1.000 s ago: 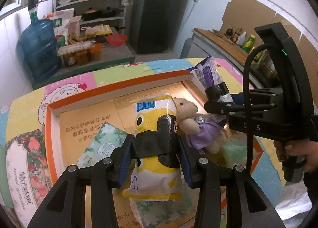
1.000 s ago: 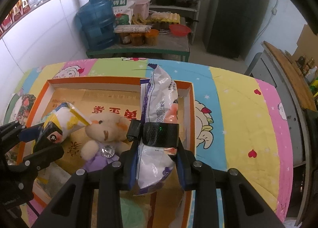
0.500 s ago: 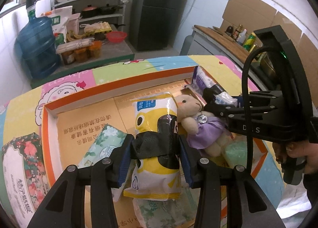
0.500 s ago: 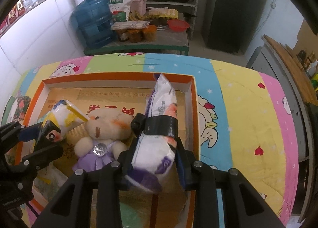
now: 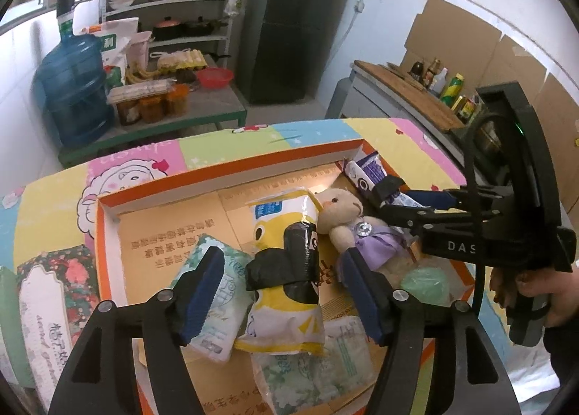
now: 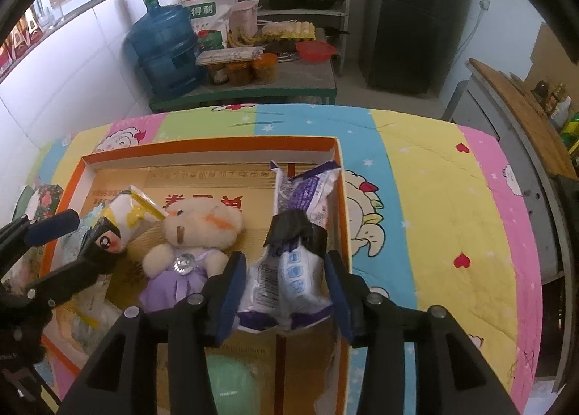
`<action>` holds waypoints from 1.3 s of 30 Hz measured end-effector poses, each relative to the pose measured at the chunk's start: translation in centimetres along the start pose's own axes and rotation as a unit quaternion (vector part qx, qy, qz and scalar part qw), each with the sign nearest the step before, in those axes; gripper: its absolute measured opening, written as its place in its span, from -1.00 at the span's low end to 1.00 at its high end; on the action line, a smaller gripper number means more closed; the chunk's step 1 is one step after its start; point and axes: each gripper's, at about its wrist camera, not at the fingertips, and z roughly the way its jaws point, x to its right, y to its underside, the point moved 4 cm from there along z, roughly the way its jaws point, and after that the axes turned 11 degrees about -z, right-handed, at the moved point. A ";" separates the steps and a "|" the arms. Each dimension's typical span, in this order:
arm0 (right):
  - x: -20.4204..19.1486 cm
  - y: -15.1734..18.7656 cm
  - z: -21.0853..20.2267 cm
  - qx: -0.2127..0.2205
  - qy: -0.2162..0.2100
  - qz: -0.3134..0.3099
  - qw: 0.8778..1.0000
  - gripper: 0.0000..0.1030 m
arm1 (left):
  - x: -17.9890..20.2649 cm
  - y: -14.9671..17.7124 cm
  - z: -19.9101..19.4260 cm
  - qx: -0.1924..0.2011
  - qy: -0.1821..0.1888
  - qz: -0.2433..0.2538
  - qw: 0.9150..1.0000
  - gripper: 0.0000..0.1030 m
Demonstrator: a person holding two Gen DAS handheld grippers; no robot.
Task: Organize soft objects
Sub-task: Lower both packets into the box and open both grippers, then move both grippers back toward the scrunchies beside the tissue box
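Both grippers have their jaws parted, each with a packet lying loose between the pads. The left gripper [image 5: 280,292] straddles the yellow pouch [image 5: 286,270], which lies in the box [image 5: 224,170] with its long axis running straight ahead along the fingers, its near end between the pads and its far end well forward. Gaps show on both sides of it, wider on the left. The right gripper [image 6: 286,292] straddles the white packet [image 6: 296,252] in the same way: its long axis points forward from the fingers, hard against the box's right wall. Its left pad sits close to the packet and may brush it; the right pad stands clear. The bear [image 6: 191,245] lies between the two packets, just left of the right fingers. Both packets look placed, so I judge the coming move to be a straight pull back along each long axis.
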 end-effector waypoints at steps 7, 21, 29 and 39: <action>-0.7 0.3 -1.7 0.013 0.007 0.000 1.000 -0.12 | -0.3 -0.4 -1.8 0.015 0.005 -0.005 1.000 0.35; -4.4 0.3 -7.5 0.064 -0.001 0.003 0.998 -0.12 | -0.1 -0.8 -7.8 0.058 0.020 0.003 0.998 0.35; -6.9 0.6 -10.5 0.083 0.008 -0.003 0.997 -0.12 | -0.6 -0.3 -11.4 0.080 0.022 0.014 0.996 0.35; -10.7 0.8 -13.2 0.099 -0.002 -0.015 0.995 -0.12 | -2.5 0.6 -15.3 0.103 0.014 0.016 0.994 0.35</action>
